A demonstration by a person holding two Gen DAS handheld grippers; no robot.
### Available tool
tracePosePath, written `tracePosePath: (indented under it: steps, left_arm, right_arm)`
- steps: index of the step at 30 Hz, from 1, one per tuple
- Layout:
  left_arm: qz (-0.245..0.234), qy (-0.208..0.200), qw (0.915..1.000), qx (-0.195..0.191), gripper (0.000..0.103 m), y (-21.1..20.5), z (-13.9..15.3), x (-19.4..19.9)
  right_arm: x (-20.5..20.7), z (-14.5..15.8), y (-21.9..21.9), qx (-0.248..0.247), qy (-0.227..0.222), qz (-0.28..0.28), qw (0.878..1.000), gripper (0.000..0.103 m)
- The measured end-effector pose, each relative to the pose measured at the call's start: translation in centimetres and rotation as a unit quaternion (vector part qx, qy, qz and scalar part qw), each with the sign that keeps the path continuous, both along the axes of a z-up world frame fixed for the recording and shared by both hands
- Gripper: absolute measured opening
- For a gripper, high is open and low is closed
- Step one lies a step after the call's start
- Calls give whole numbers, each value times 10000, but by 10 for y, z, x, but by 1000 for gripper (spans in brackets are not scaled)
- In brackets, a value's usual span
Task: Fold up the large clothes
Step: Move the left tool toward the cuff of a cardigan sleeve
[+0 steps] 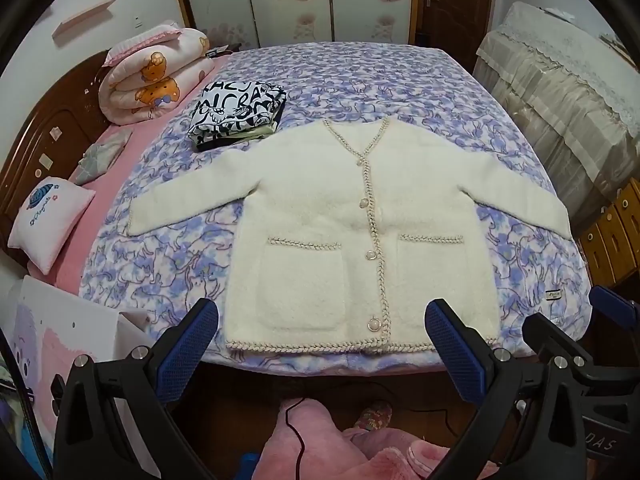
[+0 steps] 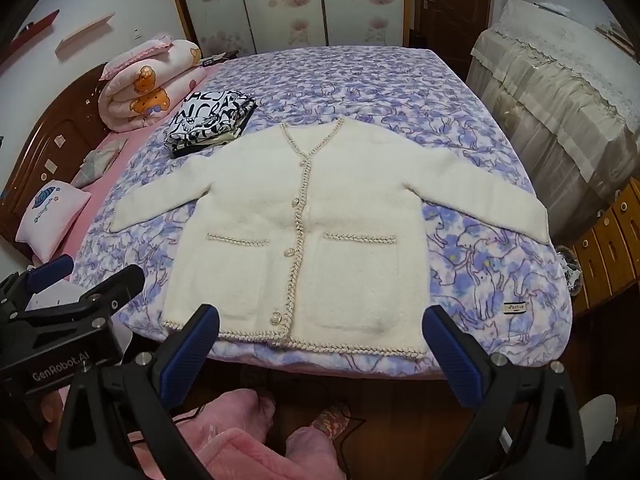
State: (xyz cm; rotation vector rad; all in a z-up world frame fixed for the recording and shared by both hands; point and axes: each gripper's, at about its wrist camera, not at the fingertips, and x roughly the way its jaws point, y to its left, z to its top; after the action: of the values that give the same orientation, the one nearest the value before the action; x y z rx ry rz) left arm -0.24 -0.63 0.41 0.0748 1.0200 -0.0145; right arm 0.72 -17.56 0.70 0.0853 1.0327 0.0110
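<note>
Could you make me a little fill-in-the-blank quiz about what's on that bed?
1. The white cardigan lies flat with both sleeves spread ____.
2. Down its front runs a row of ____ buttons.
3. The folded black-and-white garment lies beside the cardigan's ____.
4. The left gripper and right gripper are both ____.

Missing words: out; four; shoulder; open

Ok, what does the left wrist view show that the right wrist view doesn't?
Only the left wrist view shows the right hand-held gripper at its right edge. Only the right wrist view shows the left hand-held gripper, at its left edge. Both share the white cardigan spread flat, buttoned, on the floral bedspread, with folded black-and-white clothes beyond its sleeve.
</note>
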Motion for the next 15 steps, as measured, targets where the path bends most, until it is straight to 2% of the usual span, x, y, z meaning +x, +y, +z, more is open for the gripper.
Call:
tracePosePath:
  steps: [15]
  left_arm:
    - [202,166,9996,104,102,18,-6,-3]
  right_arm:
    - [8,-15,12,245,217,174,9993,102]
